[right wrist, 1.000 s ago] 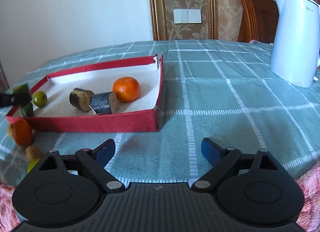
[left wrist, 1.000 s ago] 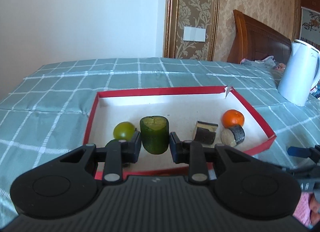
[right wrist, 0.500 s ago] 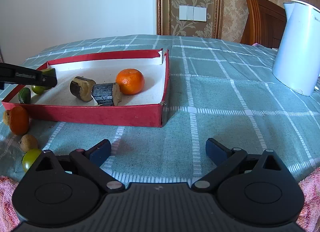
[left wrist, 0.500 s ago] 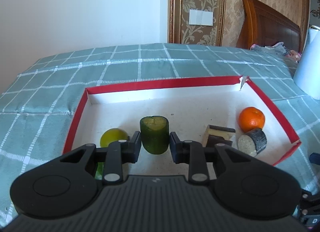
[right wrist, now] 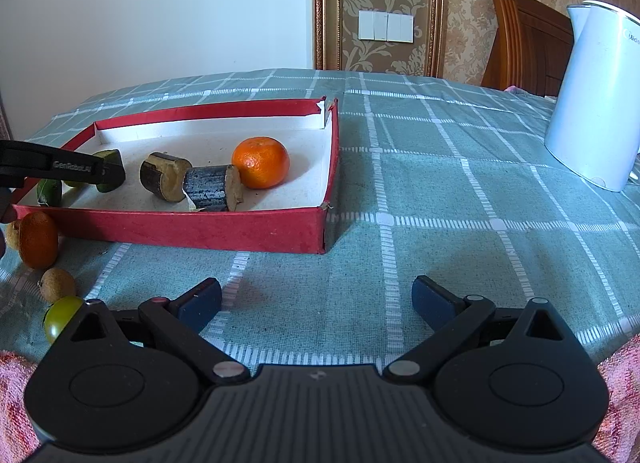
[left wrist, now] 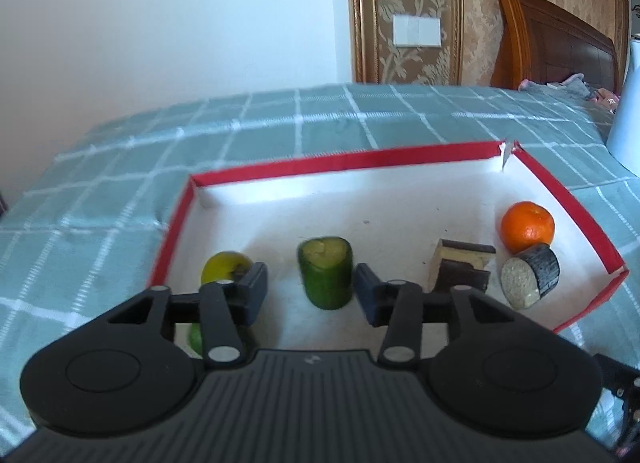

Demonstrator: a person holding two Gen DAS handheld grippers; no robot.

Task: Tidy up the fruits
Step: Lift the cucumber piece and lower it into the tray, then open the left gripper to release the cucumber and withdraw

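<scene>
Half a second back those black pads were clamped on the green cucumber chunk (left wrist: 326, 273); now the left gripper (left wrist: 310, 289) is opening, and a gap shows on both sides of the chunk. It stands upright on its cut end on the white floor of the red tray (left wrist: 560, 199), long axis vertical, directly ahead between the spreading jaws, so it looks freshly set down rather than held. The gripper has also come further in over the tray than a second ago, when the near wall still showed under the fingers.

Going left to right across the tray: a yellow-green lime (left wrist: 224, 265) sits partly behind the left finger, then the cucumber chunk, then a dark-rinded block (left wrist: 460, 269), a short grey-skinned log piece (left wrist: 530, 281) and an orange mandarin (left wrist: 528, 225) near the right wall.

Outside the tray, off its near left corner in the right wrist view, lie an orange fruit (right wrist: 38, 239), a small brown one (right wrist: 58, 283) and a green one (right wrist: 62, 317). The left hand is plainly the nearer to those.

Over on the right, the right gripper (right wrist: 316, 303) hangs with jaws spread wide over bare checked cloth (right wrist: 440, 183), nothing between them, much as it was before. A white kettle (right wrist: 596, 103) stands well apart at the far right.
</scene>
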